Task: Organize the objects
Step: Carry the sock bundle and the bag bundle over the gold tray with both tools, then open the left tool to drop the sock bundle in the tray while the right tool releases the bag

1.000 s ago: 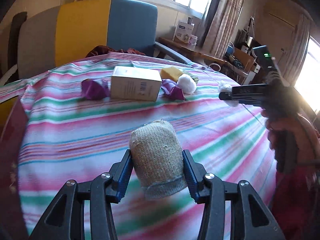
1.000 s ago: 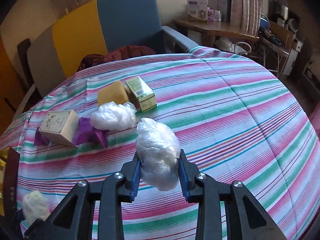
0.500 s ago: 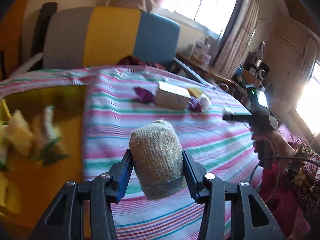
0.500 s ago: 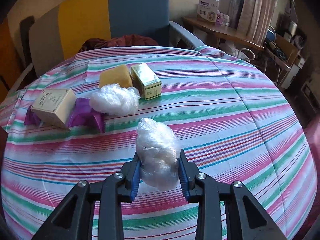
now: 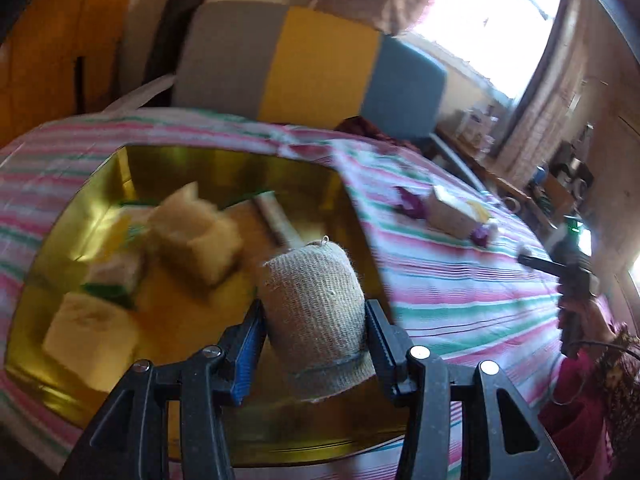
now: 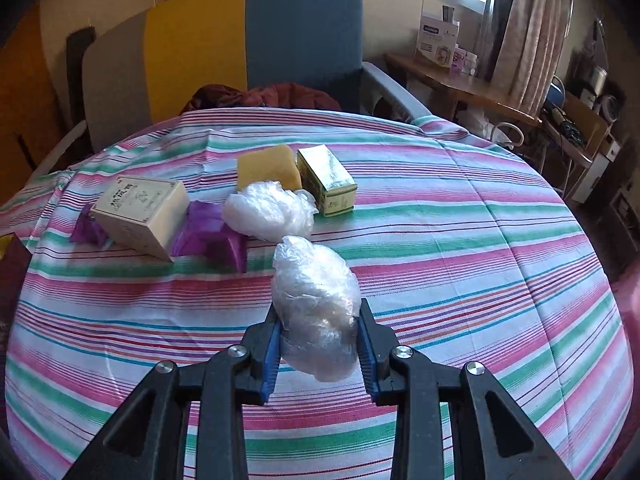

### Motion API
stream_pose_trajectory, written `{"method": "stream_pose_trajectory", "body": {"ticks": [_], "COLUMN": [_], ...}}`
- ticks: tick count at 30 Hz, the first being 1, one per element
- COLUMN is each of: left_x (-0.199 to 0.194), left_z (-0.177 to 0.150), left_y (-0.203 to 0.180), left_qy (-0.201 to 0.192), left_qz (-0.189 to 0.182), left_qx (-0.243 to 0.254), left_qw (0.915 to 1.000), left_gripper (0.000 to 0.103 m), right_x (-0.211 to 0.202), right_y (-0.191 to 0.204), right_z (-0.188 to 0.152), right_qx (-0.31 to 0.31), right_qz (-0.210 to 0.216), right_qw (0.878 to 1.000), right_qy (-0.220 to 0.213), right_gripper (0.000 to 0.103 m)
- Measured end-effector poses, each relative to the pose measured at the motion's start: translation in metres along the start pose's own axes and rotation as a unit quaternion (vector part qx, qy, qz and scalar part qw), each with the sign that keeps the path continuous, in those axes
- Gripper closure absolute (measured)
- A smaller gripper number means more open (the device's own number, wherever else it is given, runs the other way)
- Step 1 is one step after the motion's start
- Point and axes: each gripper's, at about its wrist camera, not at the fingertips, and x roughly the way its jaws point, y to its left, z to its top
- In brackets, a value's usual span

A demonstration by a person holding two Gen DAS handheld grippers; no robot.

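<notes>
Left wrist view. The left gripper [image 5: 316, 330] is clamped on a roll of tan woven bandage [image 5: 316, 312], held upright at centre frame over the near right part of a gold tray [image 5: 100, 184]. The tray fills the left half of the frame and holds pale blocks [image 5: 196, 236], blurred. At the right edge the right gripper [image 5: 536, 260] appears in a person's hand [image 5: 580, 316]. To place the roll well, it should be brought lower over a bare patch of tray floor, clear of the blocks, before the jaws part.

Right wrist view. The right gripper [image 6: 318, 344] is clamped on a wad of clear plastic wrap [image 6: 316, 308], lower centre, above the striped tablecloth [image 6: 460, 248]. Upper centre lie a cream box [image 6: 140, 212], purple wrappers [image 6: 212, 236], a second plastic wad [image 6: 268, 210], a yellow sponge [image 6: 266, 166] and a green-gold box [image 6: 326, 180], awaiting collection.
</notes>
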Motion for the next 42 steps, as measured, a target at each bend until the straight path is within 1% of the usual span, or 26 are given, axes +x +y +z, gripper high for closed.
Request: {"method": "stream_pose_trajectory", "body": {"ticks": [2,4,5,7,8,10,13,16,20,24,28,32,36,39,40,41,42], "left_x": [0.005,0.01,0.014,0.019,0.02,0.019,0.016,0.005,-0.01,-0.02,-0.032,-0.042,-0.046,-0.045,-0.044,-0.044,-0.043], "left_z": [-0.001,-0.002,-0.003,-0.005,-0.006,-0.008,-0.008,-0.006,-0.002,0.0,-0.001,-0.001,-0.003,-0.005,-0.006,-0.007,-0.007], "left_y": [0.013,0.023,0.027,0.033,0.036,0.037,0.037,0.037,0.045,0.061,0.079,0.087,0.091,0.093,0.093,0.093,0.093], "left_qy": [0.017,0.035,0.045,0.055,0.055,0.051,0.046,0.025,-0.005,-0.014,-0.034,-0.048,-0.055,-0.051,-0.049,-0.048,-0.048], "left_qz": [0.028,0.043,0.055,0.074,0.076,0.071,0.073,0.07,0.082,0.084,0.088,0.092,0.088,0.083,0.082,0.082,0.08], "left_qx": [-0.007,-0.011,-0.011,-0.017,-0.023,-0.032,-0.027,-0.029,-0.045,-0.076,-0.111,-0.122,-0.127,-0.128,-0.129,-0.129,-0.13], "left_qw": [0.9994,0.9984,0.9974,0.9956,0.9953,0.9957,0.9959,0.9968,0.9956,0.9935,0.9893,0.9871,0.9865,0.9869,0.987,0.987,0.987], "left_gripper": [0.054,0.053,0.053,0.053,0.053,0.051,0.051,0.051,0.051,0.051,0.051,0.051,0.051,0.051,0.051,0.051,0.051], "right_x": [-0.005,-0.014,-0.02,-0.033,-0.042,-0.055,-0.078,-0.096,-0.111,-0.119,-0.121,-0.116,-0.11,-0.107,-0.109,-0.111,-0.112], "right_y": [0.004,0.011,0.017,0.032,0.044,0.066,0.109,0.159,0.232,0.294,0.338,0.36,0.371,0.373,0.372,0.371,0.371], "right_z": [0.002,0.004,0.005,0.007,0.007,0.007,0.0,-0.013,-0.04,-0.065,-0.082,-0.092,-0.095,-0.095,-0.095,-0.095,-0.093], "right_qx": [-0.001,-0.003,-0.003,0.001,-0.002,-0.018,-0.047,-0.075,-0.115,-0.149,-0.182,-0.182,-0.185,-0.18,-0.179,-0.177,-0.176], "right_qz": [0.011,0.023,0.036,0.067,0.086,0.106,0.146,0.19,0.252,0.297,0.305,0.31,0.298,0.297,0.298,0.295,0.295], "right_qw": [1.0,1.0,0.999,0.998,0.996,0.994,0.987,0.978,0.961,0.943,0.934,0.932,0.936,0.937,0.937,0.938,0.939], "right_qy": [-0.005,-0.01,-0.012,-0.017,-0.021,-0.029,-0.04,-0.038,-0.019,0.005,0.015,0.03,0.038,0.043,0.04,0.035,0.031], "right_gripper": [0.069,0.069,0.069,0.069,0.069,0.069,0.069,0.069,0.069,0.069,0.069,0.066,0.065,0.053,0.043,0.038,0.038]}}
